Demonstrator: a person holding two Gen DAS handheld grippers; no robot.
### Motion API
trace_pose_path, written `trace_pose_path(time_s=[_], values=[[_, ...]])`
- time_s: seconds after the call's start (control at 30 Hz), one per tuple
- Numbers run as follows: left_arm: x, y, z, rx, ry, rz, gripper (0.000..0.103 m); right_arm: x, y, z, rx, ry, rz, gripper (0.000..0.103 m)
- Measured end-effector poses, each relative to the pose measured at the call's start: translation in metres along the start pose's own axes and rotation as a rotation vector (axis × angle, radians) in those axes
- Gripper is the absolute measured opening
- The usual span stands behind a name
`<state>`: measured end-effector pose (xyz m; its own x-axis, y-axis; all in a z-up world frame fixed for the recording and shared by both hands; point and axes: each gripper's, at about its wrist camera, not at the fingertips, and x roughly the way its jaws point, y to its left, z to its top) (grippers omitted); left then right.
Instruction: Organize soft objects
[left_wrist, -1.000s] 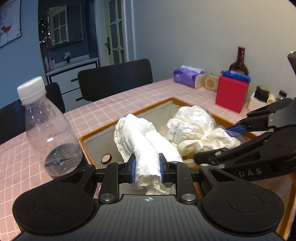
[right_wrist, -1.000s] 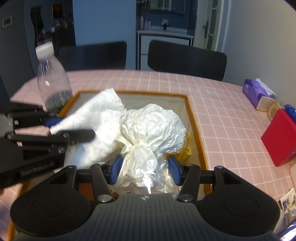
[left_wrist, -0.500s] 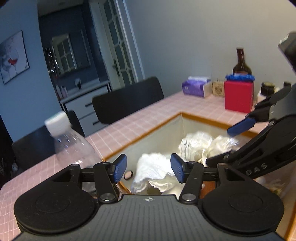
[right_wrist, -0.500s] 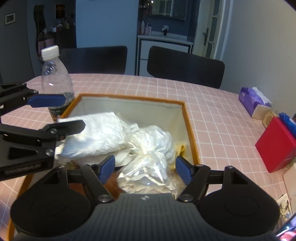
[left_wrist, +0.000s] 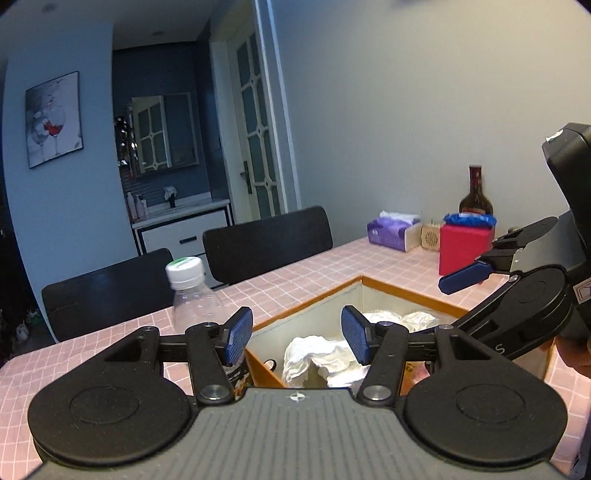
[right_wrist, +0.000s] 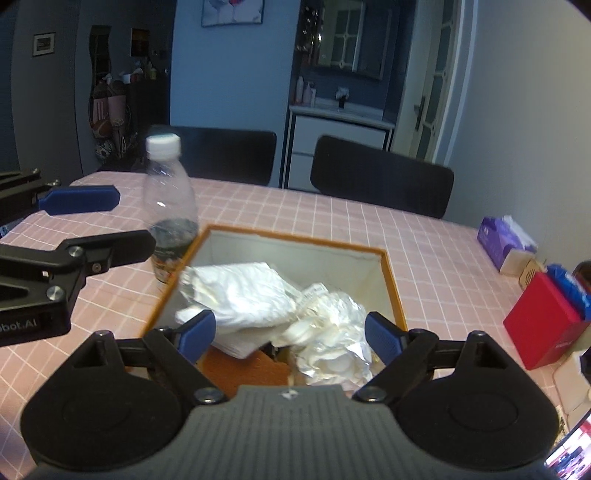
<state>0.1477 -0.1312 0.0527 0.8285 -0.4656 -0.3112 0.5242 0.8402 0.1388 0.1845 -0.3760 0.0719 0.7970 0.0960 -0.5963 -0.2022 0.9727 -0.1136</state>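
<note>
Both claws are hanging above the orange-rimmed bin (right_wrist: 391, 280) on the pink-tiled worktop (right_wrist: 332, 221), and both are released. The left claw (left_wrist: 297, 338) is standing spread with nothing between its pads. The right claw (right_wrist: 290, 334) has just been opening wider, and its pads are likewise bare. The two soft things are lying inside the bin, touching each other: the white cloth (right_wrist: 240, 291) toward the bottle side and the crinkled bag (right_wrist: 332, 332) beside it, nearer the right claw.

The step in hand appears to be the withdrawal after the drop. Doing it well probably means lifting each claw straight up and clear of the rim before swinging away, so no pad is snagging a fold and dragging it out again. The bottle (right_wrist: 170, 210) is standing just beside the bin's left wall, close under the left claw, so that side is calling for the most care; a sideways sweep could tip it.
</note>
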Motion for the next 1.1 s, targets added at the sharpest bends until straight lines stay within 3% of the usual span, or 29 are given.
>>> trace_pose_path(time_s=[0.23,0.43,0.67,0.77,0.83,0.93,1.1], values=[[-0.041,0.017,-0.001,-0.043,-0.086,0.054,0.065,-0.040,0.033,0.002,-0.038,-0.109,-0.014,0.097],[-0.074,0.022,-0.007,-0.060,-0.171,0.167,0.068,-0.080,0.061,-0.010,-0.007,-0.223,-0.013,0.100],[-0.104,0.028,-0.032,-0.072,-0.215,0.294,0.069,-0.112,0.107,-0.047,-0.015,-0.386,-0.136,0.100],[-0.113,0.027,-0.050,-0.078,-0.196,0.342,0.074,-0.116,0.125,-0.067,0.039,-0.430,-0.163,0.100],[-0.121,0.025,-0.064,-0.103,-0.197,0.351,0.076,-0.115,0.139,-0.081,0.089,-0.436,-0.173,0.100],[-0.131,0.021,-0.086,-0.116,-0.193,0.388,0.090,-0.109,0.156,-0.103,0.146,-0.428,-0.201,0.100],[-0.133,0.019,-0.116,-0.098,-0.117,0.405,0.091,-0.098,0.173,-0.128,0.156,-0.383,-0.182,0.100]])
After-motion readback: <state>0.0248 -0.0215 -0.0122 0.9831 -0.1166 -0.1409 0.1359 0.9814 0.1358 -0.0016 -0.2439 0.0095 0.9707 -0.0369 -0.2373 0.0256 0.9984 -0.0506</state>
